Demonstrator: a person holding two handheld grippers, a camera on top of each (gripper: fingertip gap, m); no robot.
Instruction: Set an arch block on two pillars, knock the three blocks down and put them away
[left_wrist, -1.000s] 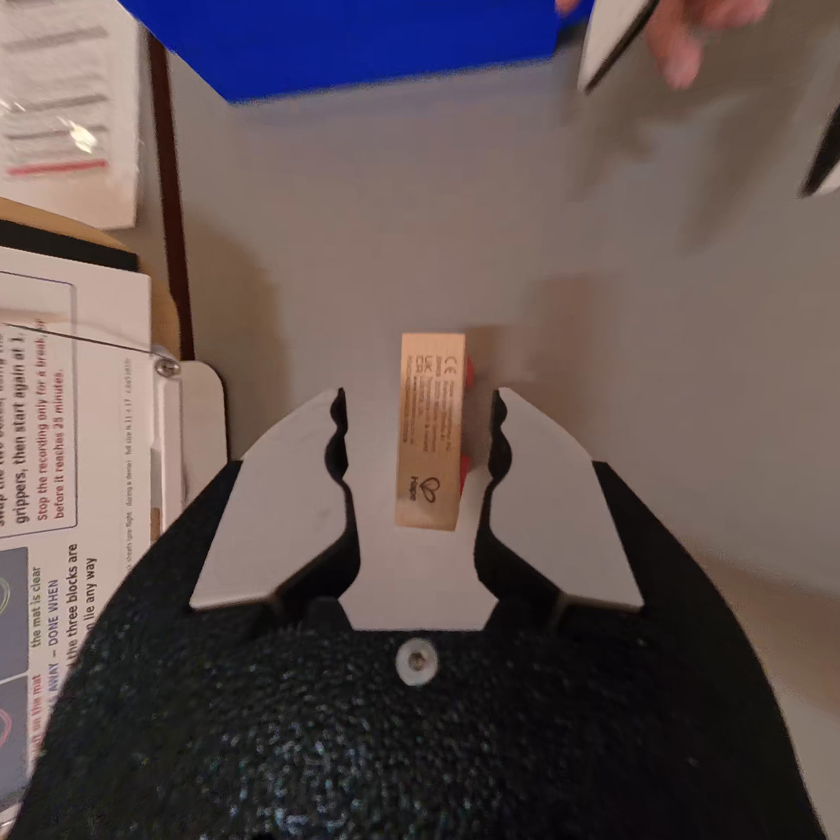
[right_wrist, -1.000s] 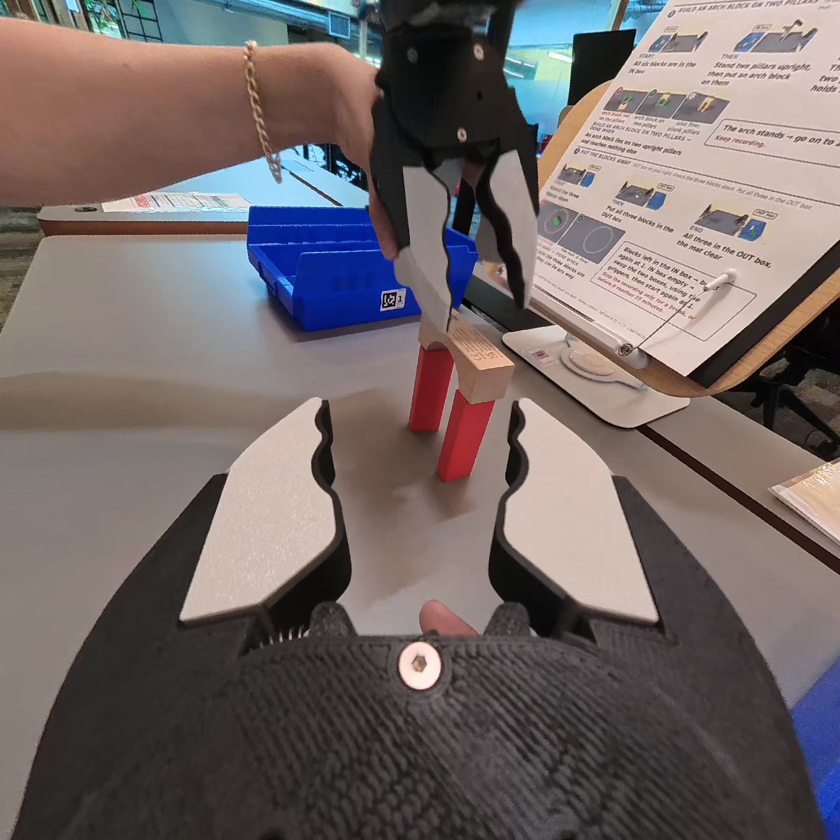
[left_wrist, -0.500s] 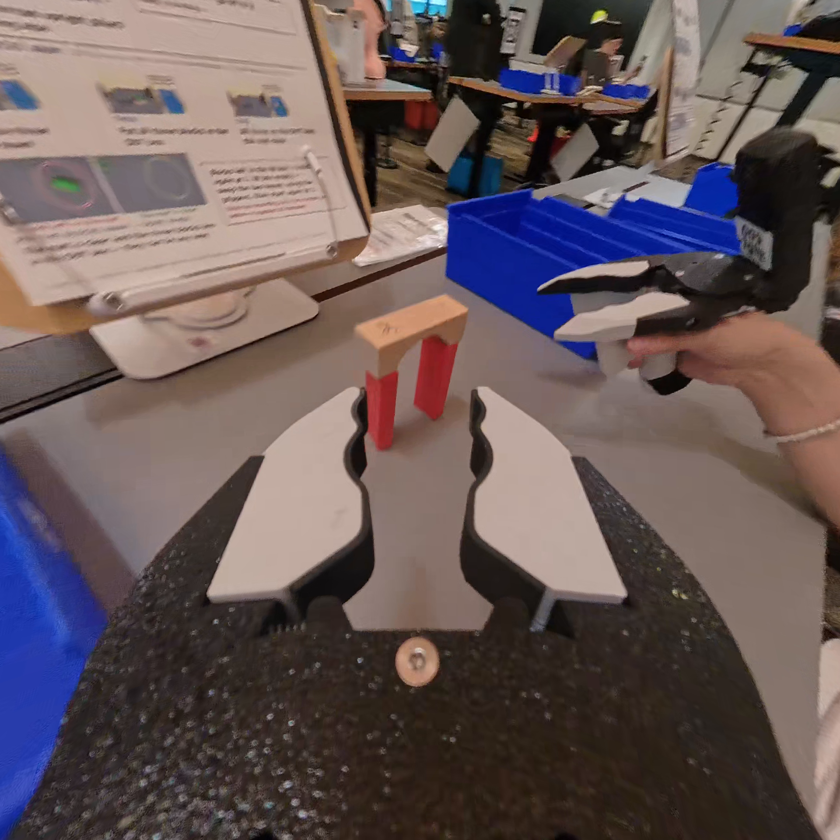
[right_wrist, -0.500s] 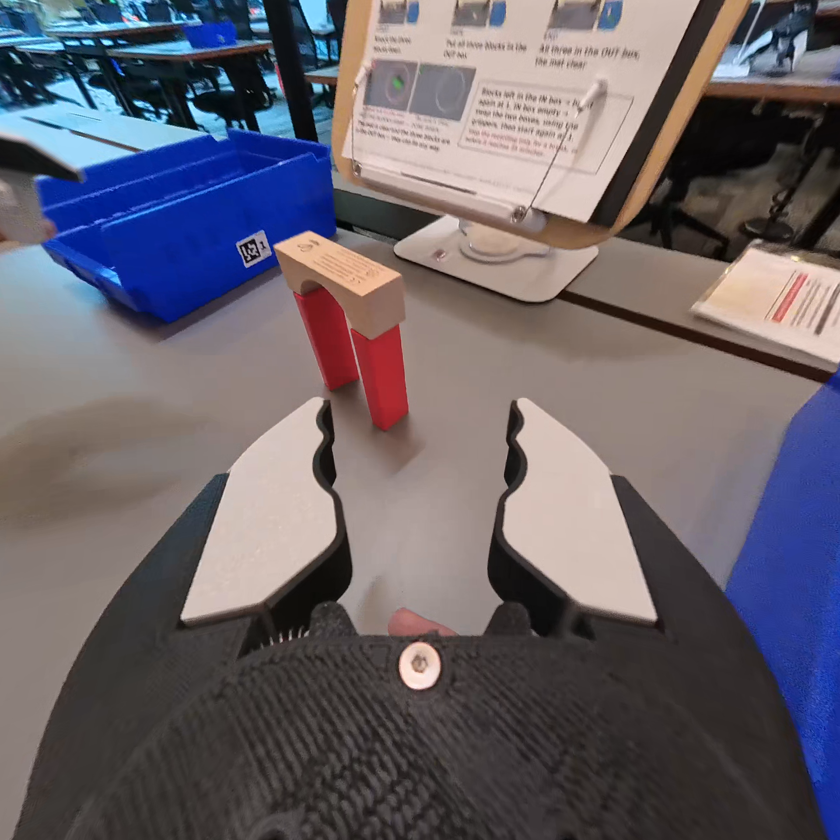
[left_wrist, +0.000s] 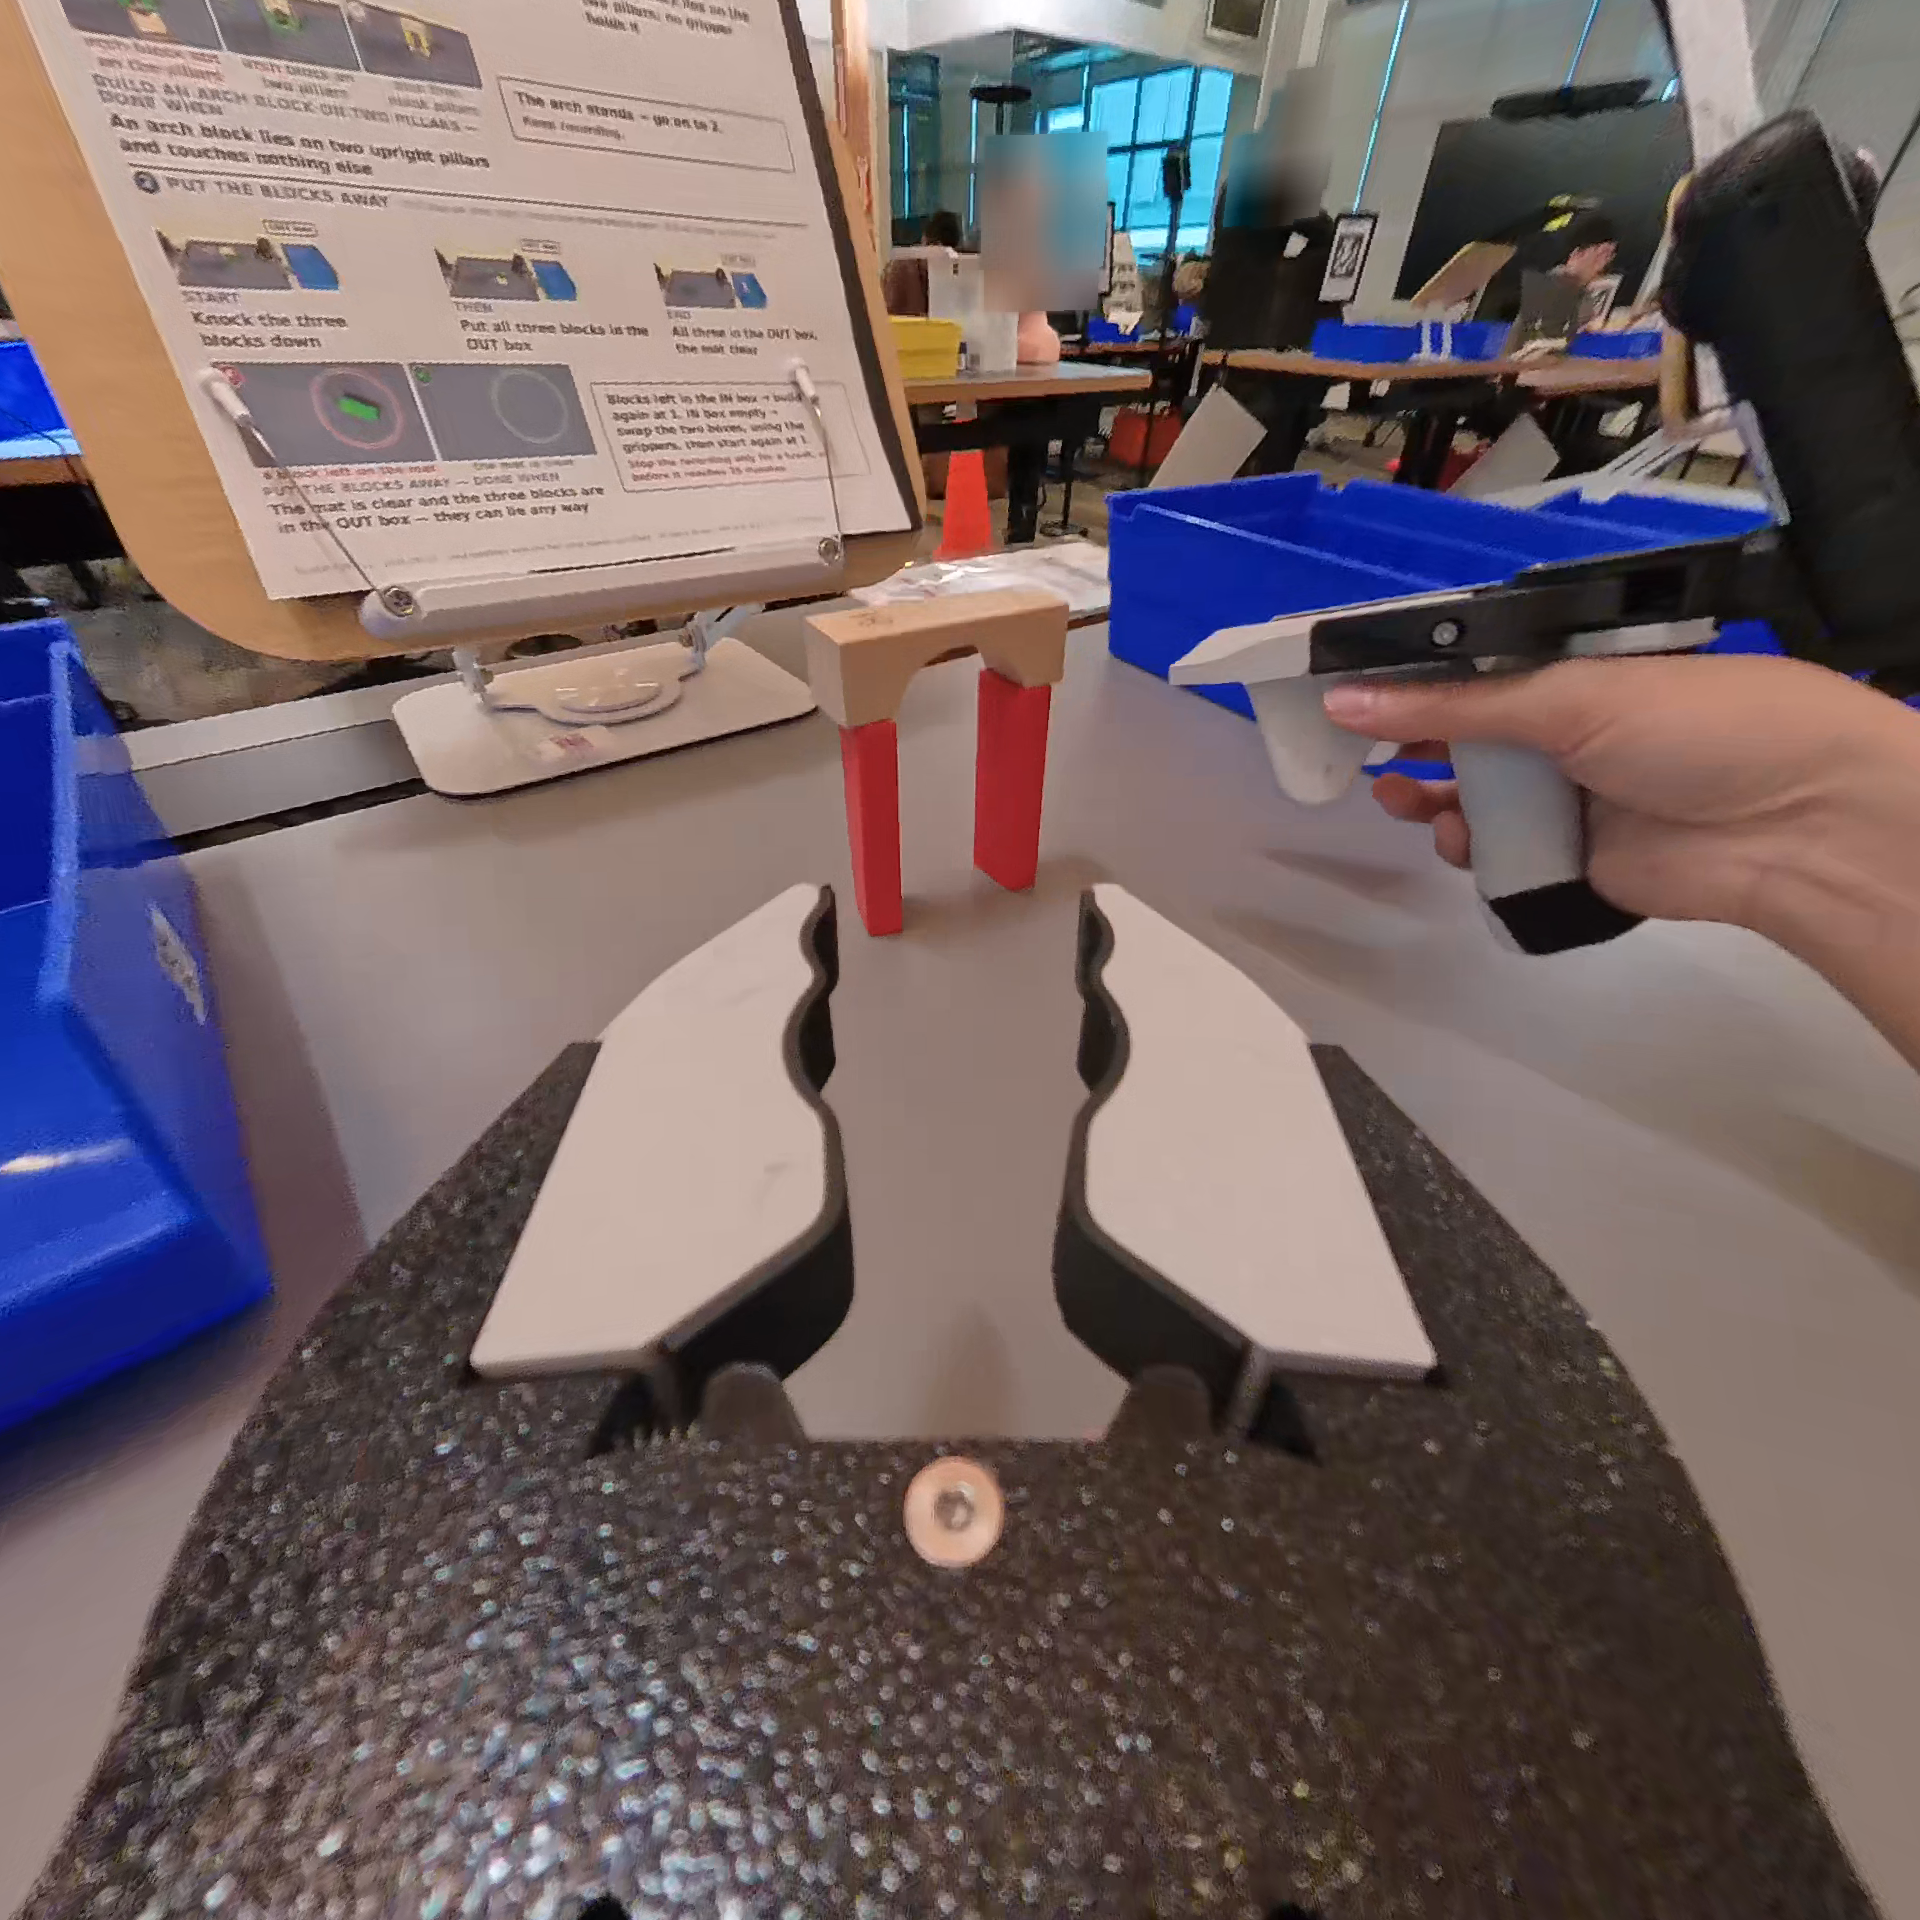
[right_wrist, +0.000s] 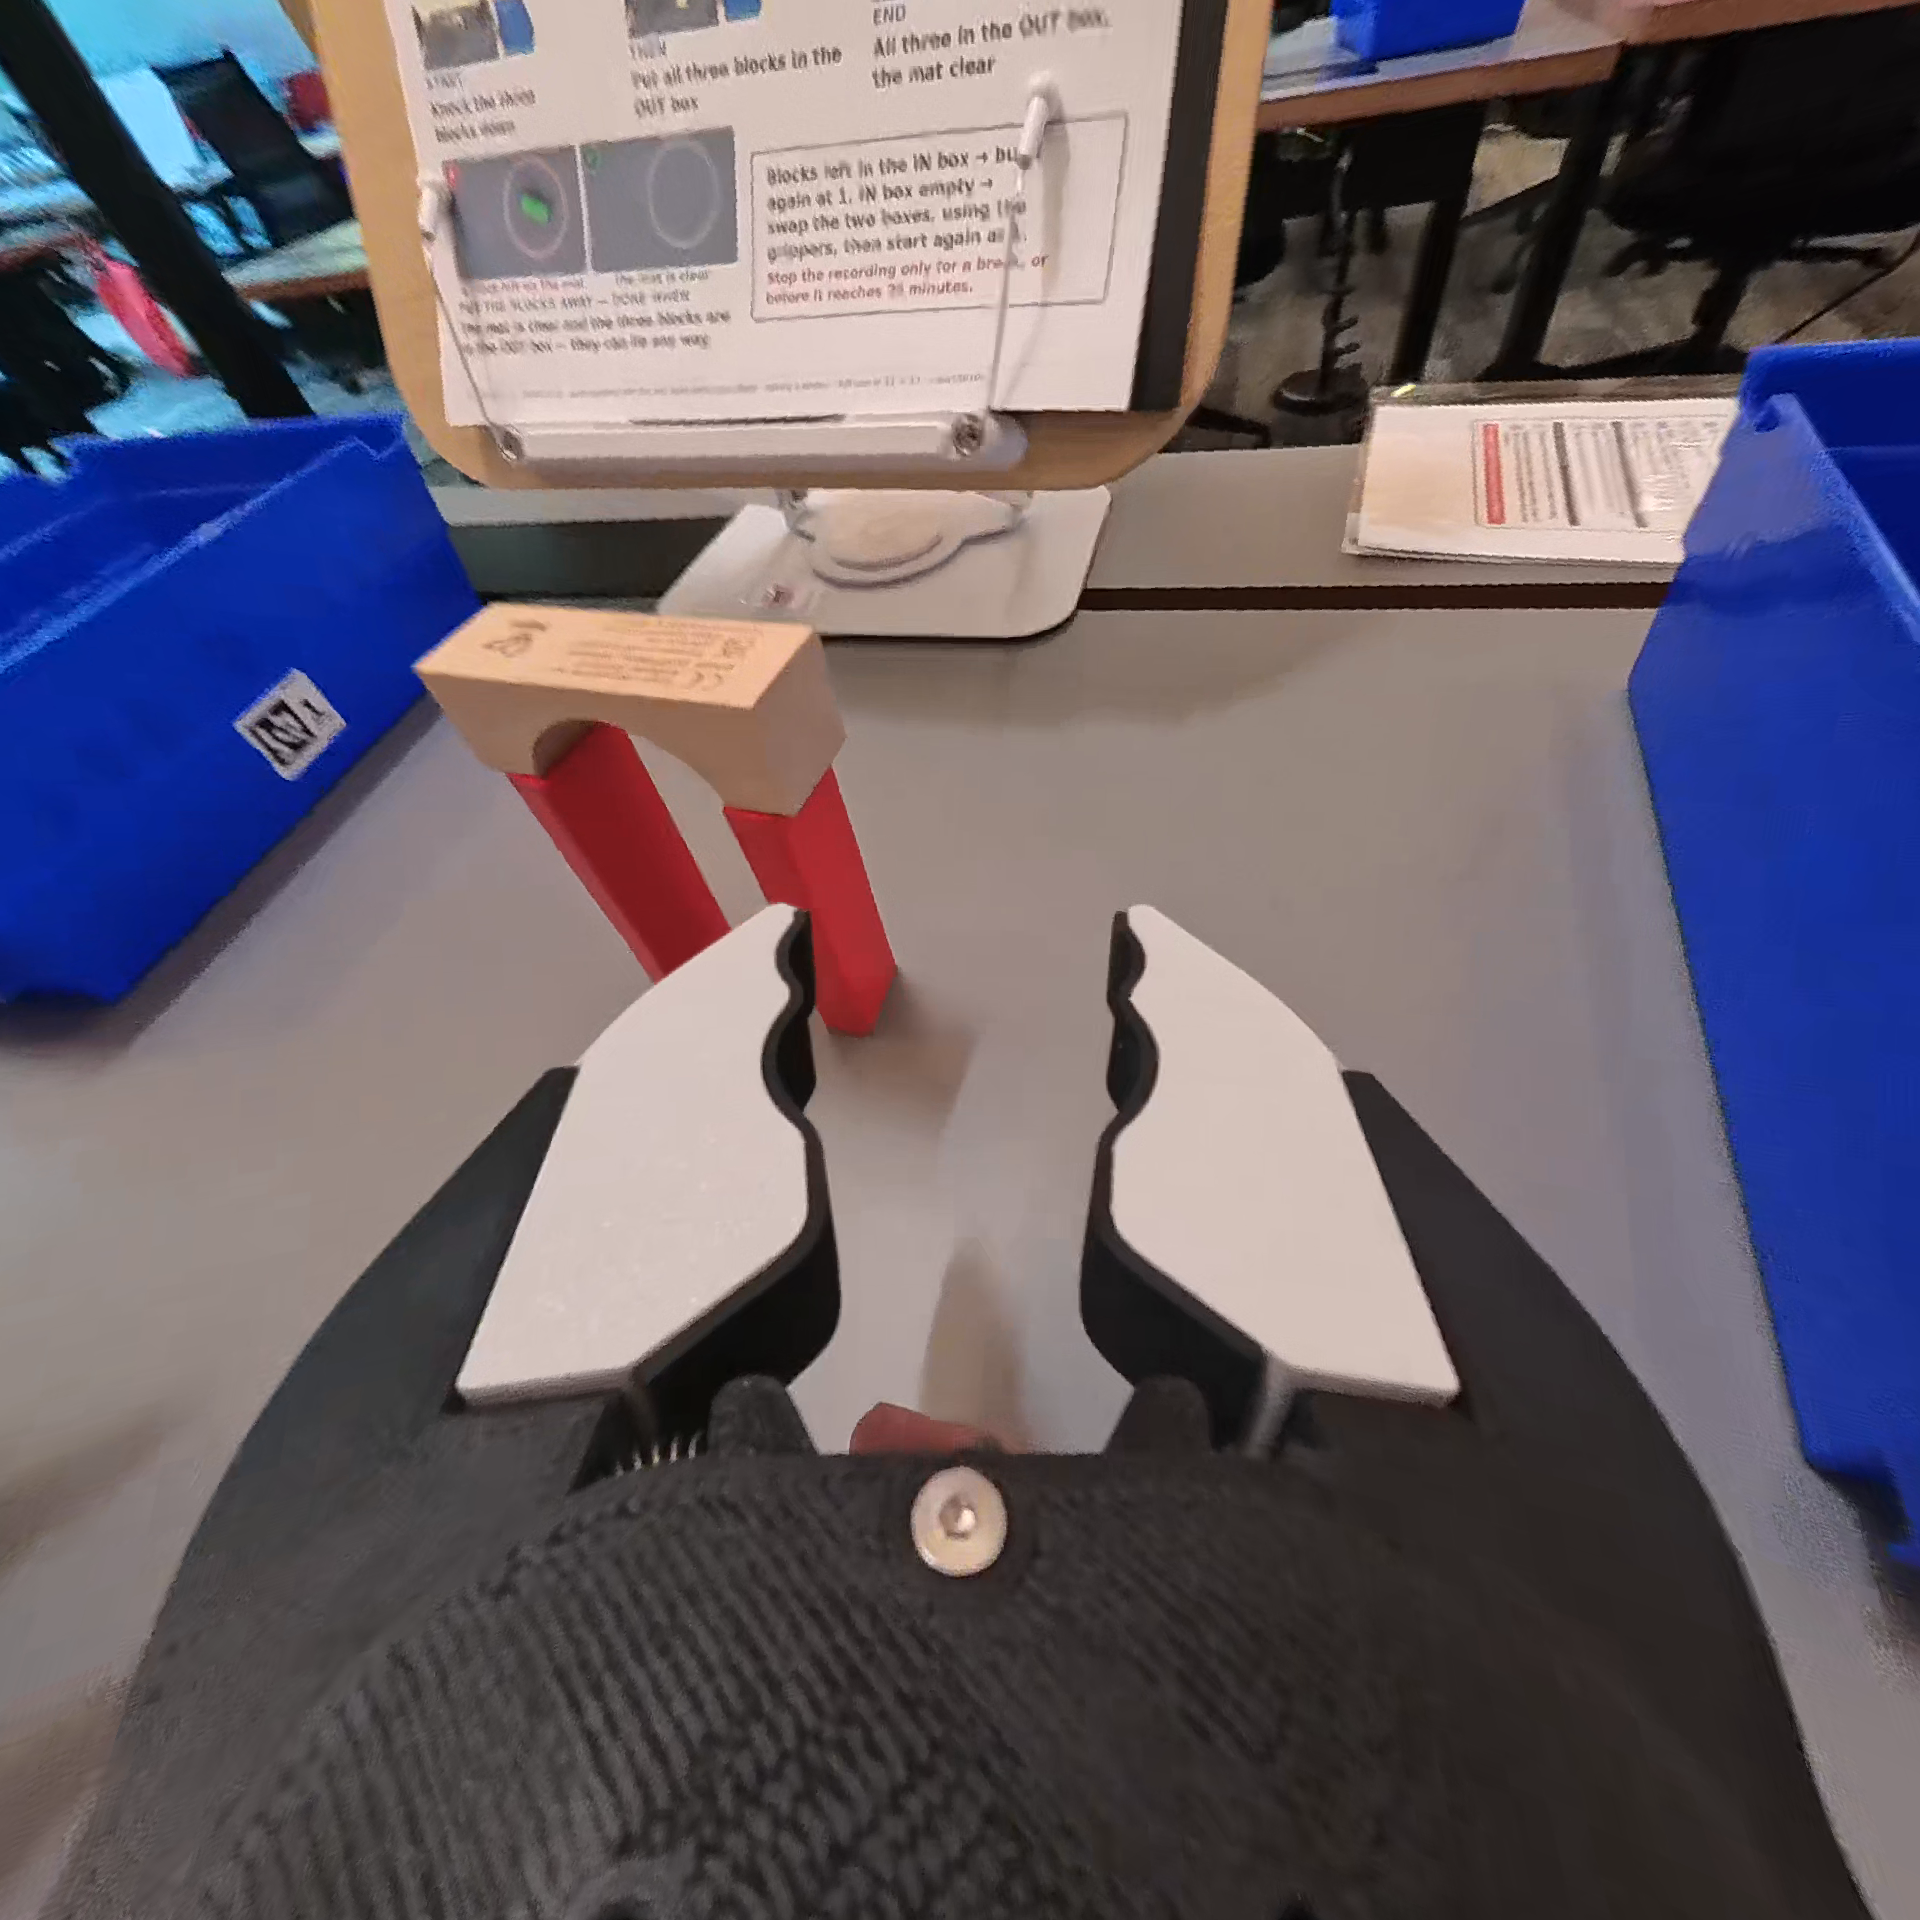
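Note:
A tan wooden arch block lies across two upright red pillars on the grey table. My left gripper is open and empty, low over the table, just short of the pillars. The arch and its red pillars also show in the right wrist view, ahead and to the left. My right gripper is open and empty; its left fingertip is close to the nearer pillar. In the left wrist view the right gripper shows at the right, held in a hand.
An instruction sheet on a wooden stand with a white base is behind the arch. Blue bins stand at far right and near left of the left wrist view. A laminated sheet lies at the back right. My right gripper is the nearer one to the arch: about 6 cm, against 15 cm. Seen from the left wrist view as well.
The left gripper swung from looking straight down on the arch to a low level view and drew back. The right gripper shifted to the right of the arch and its jaws narrowed a little.

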